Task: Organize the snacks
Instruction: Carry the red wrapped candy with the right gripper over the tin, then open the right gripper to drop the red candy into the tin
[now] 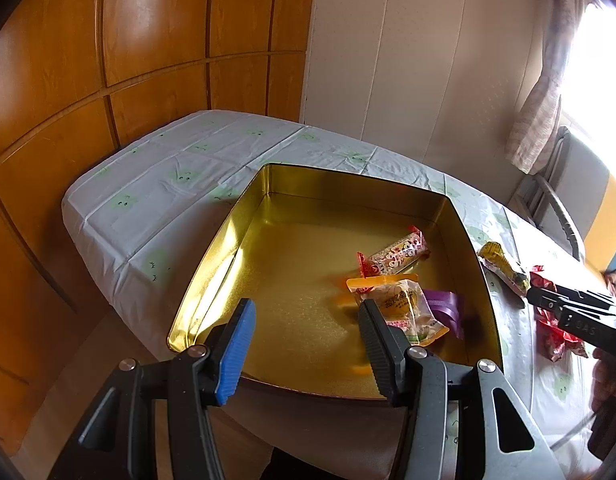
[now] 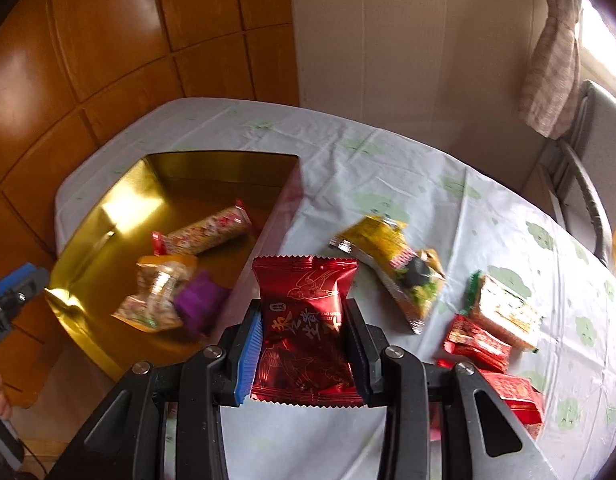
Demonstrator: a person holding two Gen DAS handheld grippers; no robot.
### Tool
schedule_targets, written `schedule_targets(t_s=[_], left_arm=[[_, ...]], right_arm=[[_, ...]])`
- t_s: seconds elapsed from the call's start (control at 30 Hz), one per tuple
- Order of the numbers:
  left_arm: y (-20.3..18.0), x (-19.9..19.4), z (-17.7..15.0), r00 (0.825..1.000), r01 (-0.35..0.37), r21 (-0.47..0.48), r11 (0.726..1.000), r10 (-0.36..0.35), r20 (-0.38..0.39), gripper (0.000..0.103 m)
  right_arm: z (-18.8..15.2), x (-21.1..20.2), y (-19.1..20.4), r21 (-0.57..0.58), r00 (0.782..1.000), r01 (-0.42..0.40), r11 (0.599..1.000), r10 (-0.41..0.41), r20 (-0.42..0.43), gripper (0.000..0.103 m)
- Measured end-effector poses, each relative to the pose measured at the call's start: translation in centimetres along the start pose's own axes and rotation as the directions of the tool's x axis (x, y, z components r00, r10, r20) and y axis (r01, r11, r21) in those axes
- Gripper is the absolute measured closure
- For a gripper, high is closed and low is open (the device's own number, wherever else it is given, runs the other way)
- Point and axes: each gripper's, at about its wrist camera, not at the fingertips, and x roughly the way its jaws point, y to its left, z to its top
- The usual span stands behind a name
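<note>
Snacks sit partly in the gold tin [image 2: 107, 264] on the bench [image 2: 388, 176], partly loose on the cloth to its right. At the left edge of the tin, the left gripper [image 1: 308, 344] hovers over the near rim with its jaws spread wide and nothing between them. Inside the tin lie a long red-and-white packet [image 2: 207, 232] toward the far side, a clear orange-topped bag [image 2: 155, 292] nearer the front, and a purple packet [image 2: 199, 304] touching that bag on its right. Just right of the tin's near corner, the right gripper [image 2: 305, 344] pinches a dark red packet [image 2: 303, 320], held upright above the bench. Farther right of the tin, a yellow packet [image 2: 384, 256] lies on the cloth, then a pale green-edged packet [image 2: 504, 312] with several small red packets [image 2: 478, 344] just in front of it.
</note>
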Motion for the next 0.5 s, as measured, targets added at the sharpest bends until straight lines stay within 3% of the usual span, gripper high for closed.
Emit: schedule_targets(t_s=[0.3, 0.5], left_arm=[[0.6, -0.5, 0.1, 1.000, -0.011, -0.005, 1.000, 0.011, 0.021, 0.049], [1.4, -0.7, 0.1, 0.999, -0.026, -0.018, 0.999, 0.027, 0.029, 0.049]], right_arm=[[3.6, 3.0, 5.0, -0.009, 0.997, -0.072, 0.997, 0.071, -0.017, 0.063], [5.3, 5.7, 7.1, -0.026, 0.998, -0.053, 0.998, 0.052, -0.045, 0.063]])
